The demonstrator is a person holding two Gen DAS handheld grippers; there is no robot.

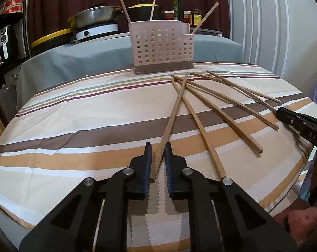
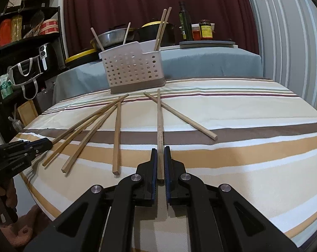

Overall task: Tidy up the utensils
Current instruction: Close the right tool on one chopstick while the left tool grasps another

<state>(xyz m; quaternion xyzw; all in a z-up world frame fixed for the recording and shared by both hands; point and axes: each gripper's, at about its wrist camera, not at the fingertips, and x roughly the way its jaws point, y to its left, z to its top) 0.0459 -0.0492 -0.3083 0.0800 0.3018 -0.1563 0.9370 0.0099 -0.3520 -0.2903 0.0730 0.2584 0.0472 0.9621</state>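
Lying flat on a striped cloth over the counter (image 2: pixel 242 113), six wooden chopsticks fan out before a perforated holder (image 1: pixel 162 46) that already has several standing in it. Each looks light, stiff and smooth, likely to roll or pivot if pinched off-centre. Left tool (image 1: pixel 158 153) is narrowed around one chopstick (image 1: pixel 175 113) near its thick end; right tool (image 2: pixel 160 157) is closed likewise on another chopstick (image 2: pixel 159 121).
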